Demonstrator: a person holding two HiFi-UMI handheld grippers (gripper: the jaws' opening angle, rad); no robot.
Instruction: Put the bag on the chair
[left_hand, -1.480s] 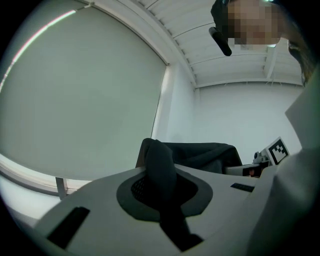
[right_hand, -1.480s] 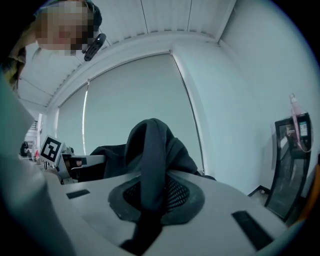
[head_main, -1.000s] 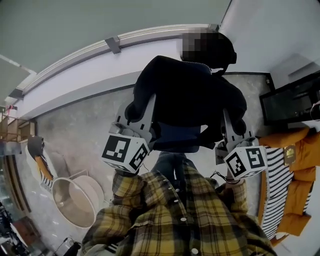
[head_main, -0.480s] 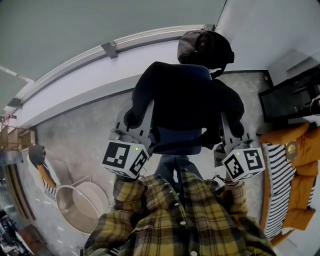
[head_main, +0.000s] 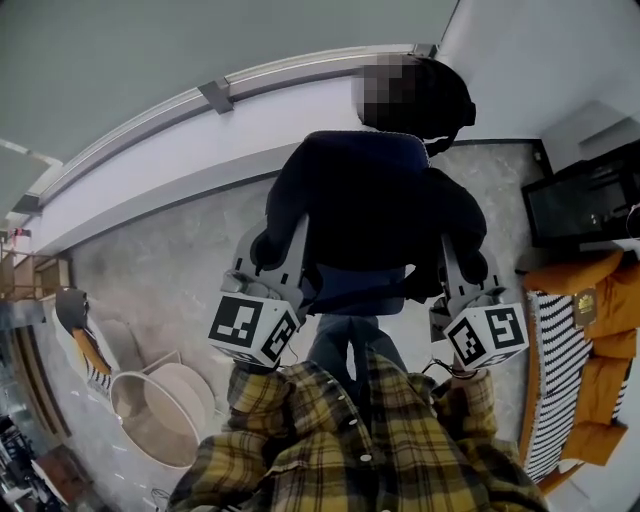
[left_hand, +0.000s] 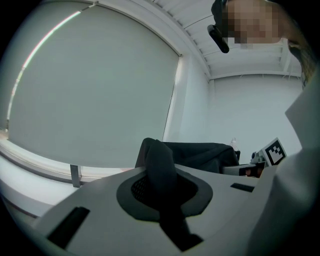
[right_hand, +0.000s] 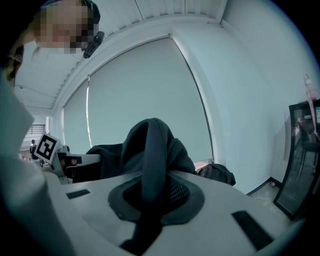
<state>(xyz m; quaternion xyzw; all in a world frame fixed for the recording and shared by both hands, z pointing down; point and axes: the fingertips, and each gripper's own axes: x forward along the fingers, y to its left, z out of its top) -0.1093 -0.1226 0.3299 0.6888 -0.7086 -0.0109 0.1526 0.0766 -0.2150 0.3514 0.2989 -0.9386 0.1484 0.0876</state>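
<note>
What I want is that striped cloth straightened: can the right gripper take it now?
Probably not: the right gripper is shut on the bag strap, leaving no free jaws for the striped cloth.

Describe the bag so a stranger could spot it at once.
Start at the pale floor below the white wall. Between the left gripper and the right gripper hangs the bag. It alone is bulky, soft and black; the fabric at right is orange and striped.
</note>
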